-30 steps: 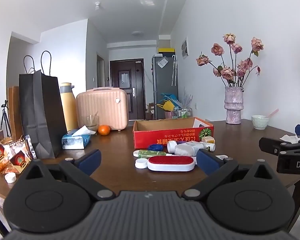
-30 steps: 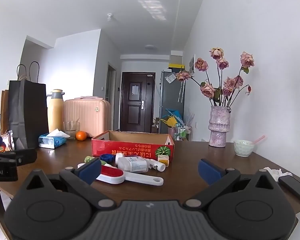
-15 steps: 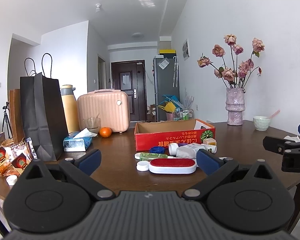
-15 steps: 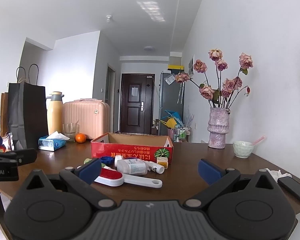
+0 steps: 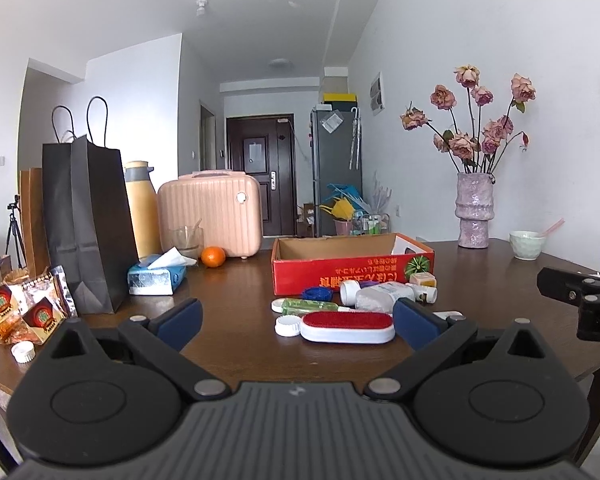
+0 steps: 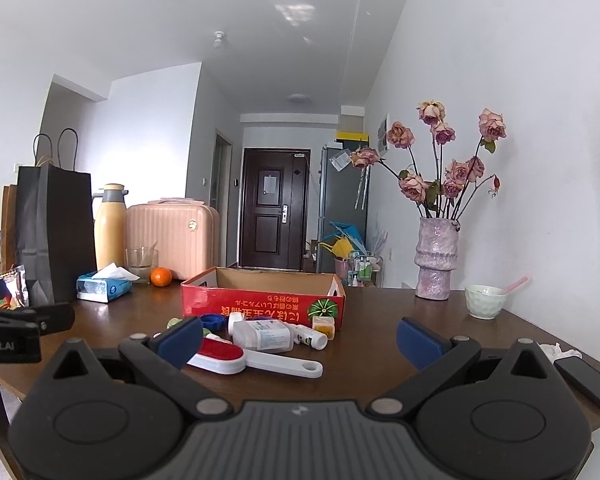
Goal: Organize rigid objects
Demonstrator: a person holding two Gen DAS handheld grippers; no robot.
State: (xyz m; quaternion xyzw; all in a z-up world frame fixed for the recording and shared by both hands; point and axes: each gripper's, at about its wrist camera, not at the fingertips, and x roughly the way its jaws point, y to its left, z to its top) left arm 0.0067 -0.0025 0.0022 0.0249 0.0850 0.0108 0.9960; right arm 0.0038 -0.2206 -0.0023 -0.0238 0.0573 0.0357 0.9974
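Observation:
An open red cardboard box (image 5: 352,270) (image 6: 262,304) stands mid-table. In front of it lie a red-and-white lint brush (image 5: 348,326) (image 6: 252,358), a clear white bottle (image 5: 374,293) (image 6: 262,334), a green tube (image 5: 306,305), a blue lid (image 5: 316,292), a white cap (image 5: 288,325) and a small yellow cube (image 6: 323,325). My left gripper (image 5: 296,316) is open and empty, just short of the brush. My right gripper (image 6: 300,334) is open and empty, to the right of the left one, behind the pile.
A black paper bag (image 5: 88,220), yellow flask (image 5: 140,204), pink case (image 5: 210,212), tissue pack (image 5: 156,276), orange (image 5: 213,257) and snack packets (image 5: 16,308) fill the table's left. A vase of roses (image 6: 436,256), a bowl (image 6: 484,300) and a phone (image 6: 588,380) sit at the right.
Both grippers have drifted slightly upward and back; the objects sit a little lower in the views. Nothing on the table has moved.

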